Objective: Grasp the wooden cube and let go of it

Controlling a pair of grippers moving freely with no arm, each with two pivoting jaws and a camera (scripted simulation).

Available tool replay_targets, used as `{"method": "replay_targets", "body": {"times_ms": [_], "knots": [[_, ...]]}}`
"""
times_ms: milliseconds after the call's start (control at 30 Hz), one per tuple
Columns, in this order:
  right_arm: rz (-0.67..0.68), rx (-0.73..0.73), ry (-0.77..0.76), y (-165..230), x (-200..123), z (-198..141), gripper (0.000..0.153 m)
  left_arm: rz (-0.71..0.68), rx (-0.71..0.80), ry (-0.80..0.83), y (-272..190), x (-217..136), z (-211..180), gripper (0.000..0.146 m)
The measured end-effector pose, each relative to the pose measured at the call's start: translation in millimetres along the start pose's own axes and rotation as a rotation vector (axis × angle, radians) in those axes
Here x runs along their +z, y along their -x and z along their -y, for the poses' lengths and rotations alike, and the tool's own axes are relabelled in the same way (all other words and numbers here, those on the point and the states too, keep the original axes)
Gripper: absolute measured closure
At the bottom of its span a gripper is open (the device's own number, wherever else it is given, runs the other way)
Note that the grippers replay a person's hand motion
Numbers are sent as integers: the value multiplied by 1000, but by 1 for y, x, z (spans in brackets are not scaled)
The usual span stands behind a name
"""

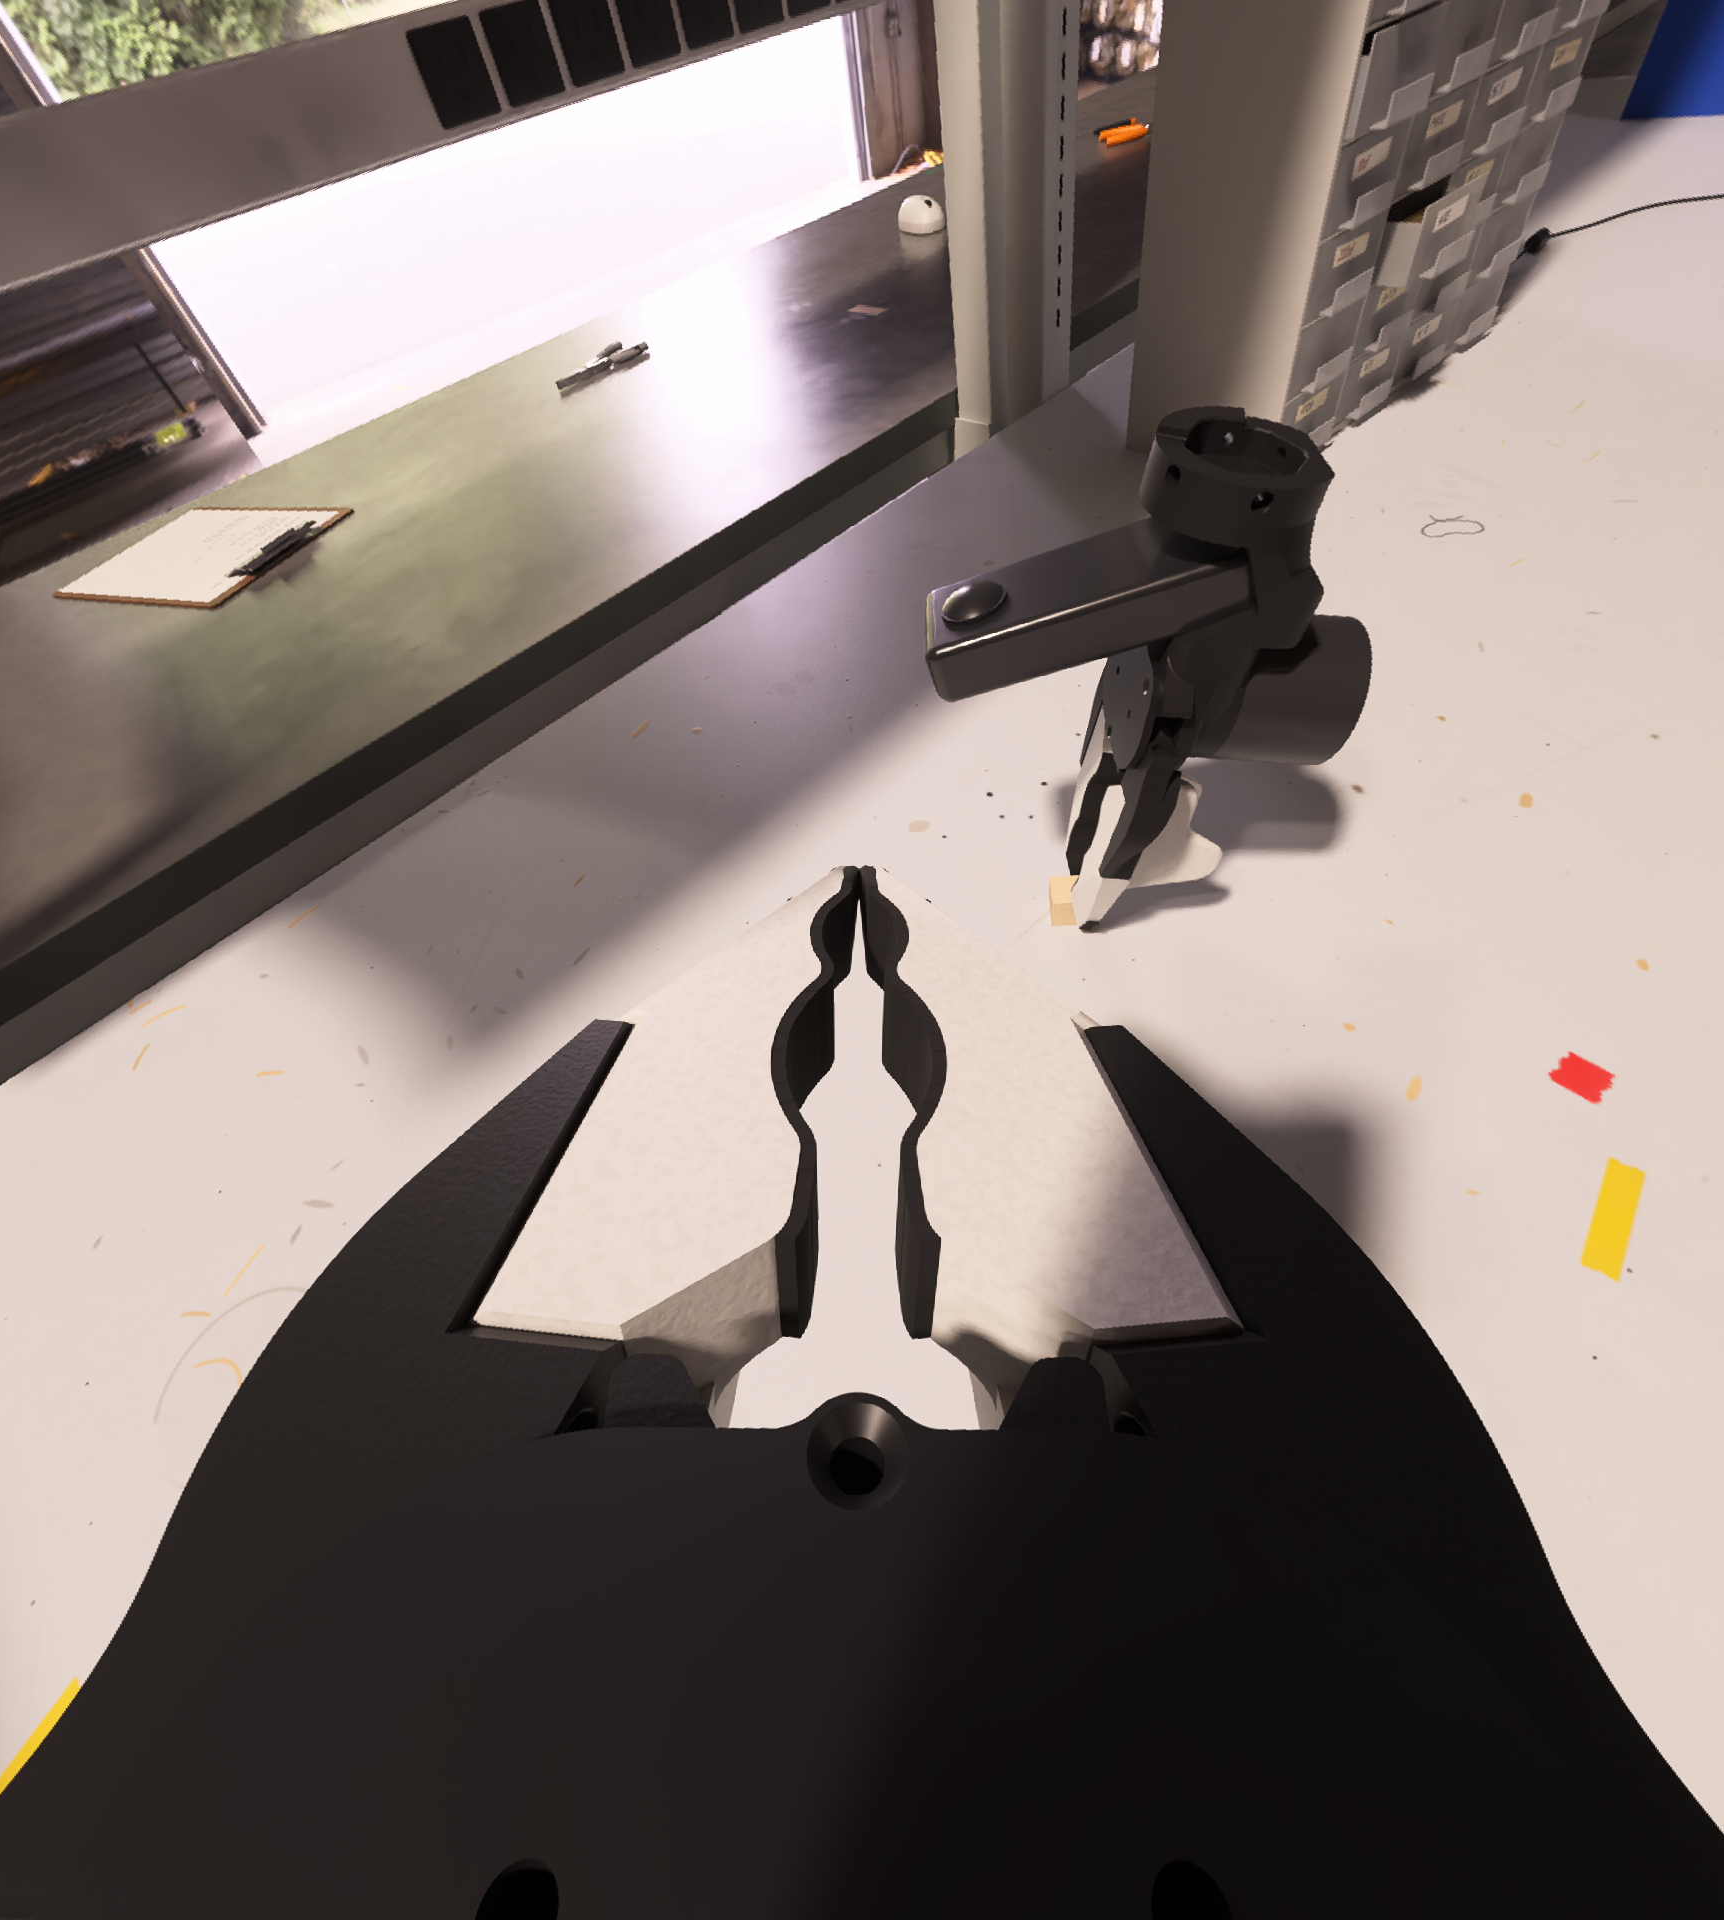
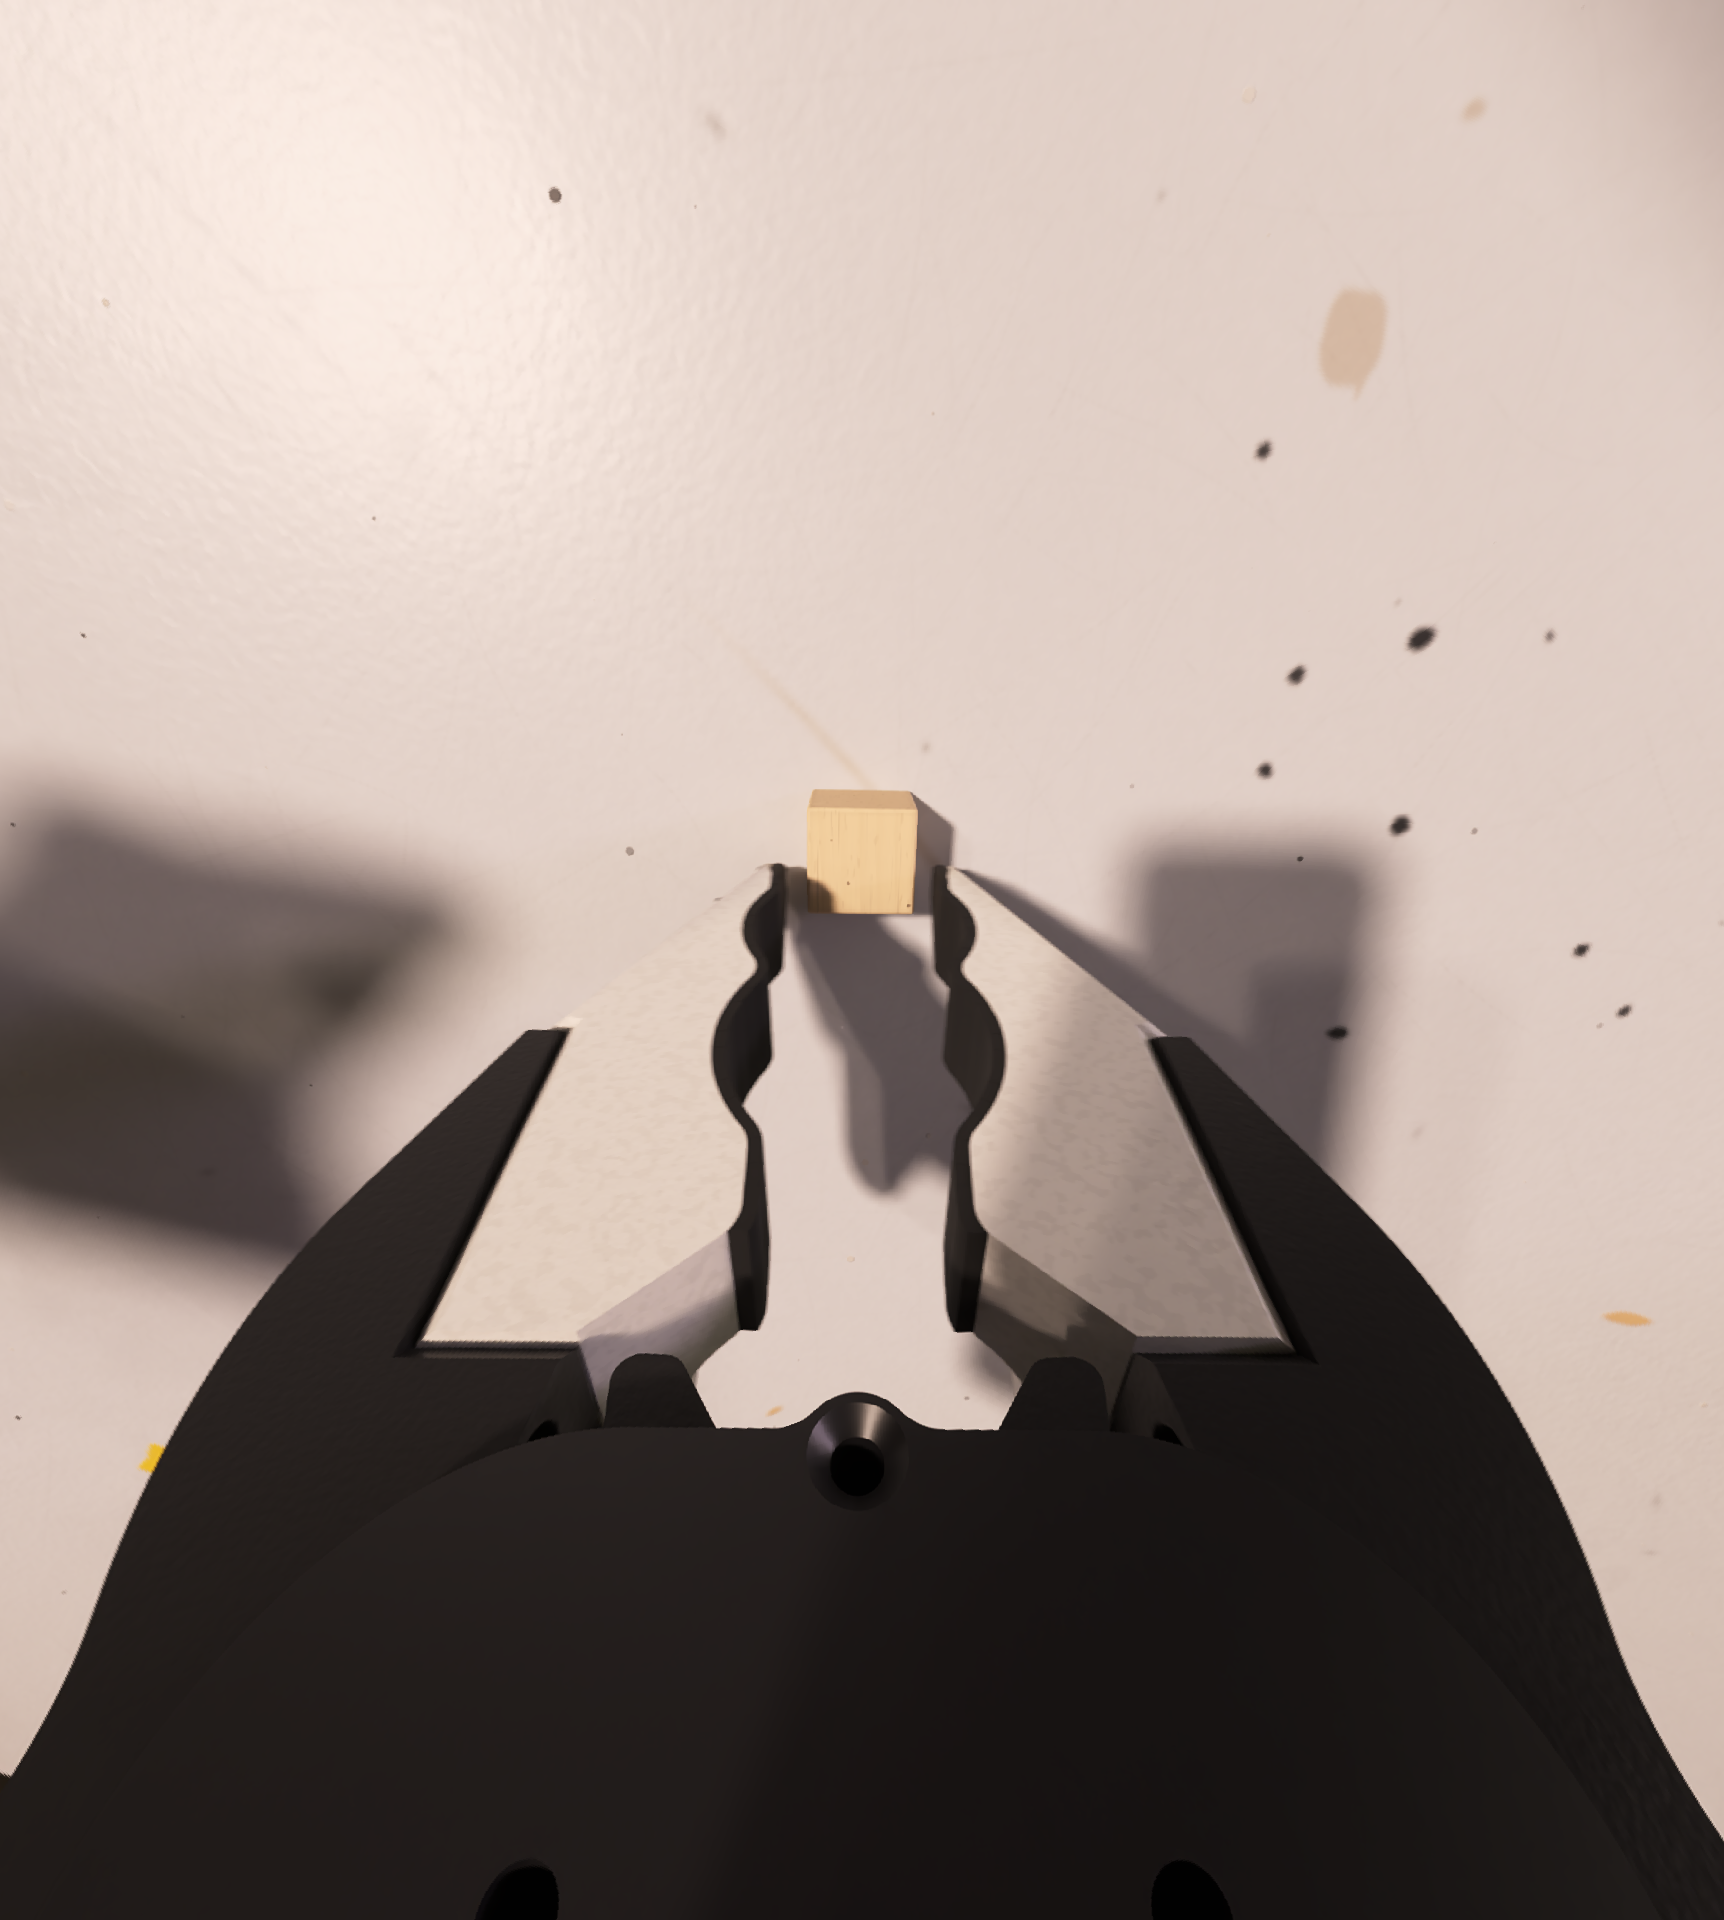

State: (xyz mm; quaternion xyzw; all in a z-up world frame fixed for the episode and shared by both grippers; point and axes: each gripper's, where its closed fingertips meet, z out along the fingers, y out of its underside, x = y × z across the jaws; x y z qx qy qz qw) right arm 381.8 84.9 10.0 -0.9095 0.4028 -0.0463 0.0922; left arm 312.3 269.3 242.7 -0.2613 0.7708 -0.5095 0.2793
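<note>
The small wooden cube (image 2: 860, 852) sits on the white table (image 2: 422, 416). My right gripper (image 2: 858, 878) is open. Its two fingertips stand on either side of the cube's near part, with a thin gap on each side. In the left wrist view the right gripper (image 1: 1086, 904) points down at the table, tips at the cube (image 1: 1062, 900). My left gripper (image 1: 858, 878) is shut and empty. It hovers over the table, short of the cube and to its left.
A dark lower bench with a clipboard (image 1: 203, 556) runs along the table's left edge. A pale post (image 1: 1003, 208) and a grey drawer cabinet (image 1: 1440, 208) stand at the back. Red tape (image 1: 1582, 1075) and yellow tape (image 1: 1613, 1218) mark the table on the right.
</note>
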Motion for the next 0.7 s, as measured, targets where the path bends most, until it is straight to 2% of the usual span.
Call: {"method": "replay_targets", "body": {"times_ms": [67, 100, 700], "knots": [[-3, -1, 4, 1, 0, -1, 111, -1, 1, 0, 0, -1, 0, 146], [-3, -6, 4, 1, 0, -1, 110, -3, 0, -1, 0, -1, 0, 146], [13, 15, -27, -2, 0, 0, 118, 5, 25, 5, 1, -4, 1, 146]]}}
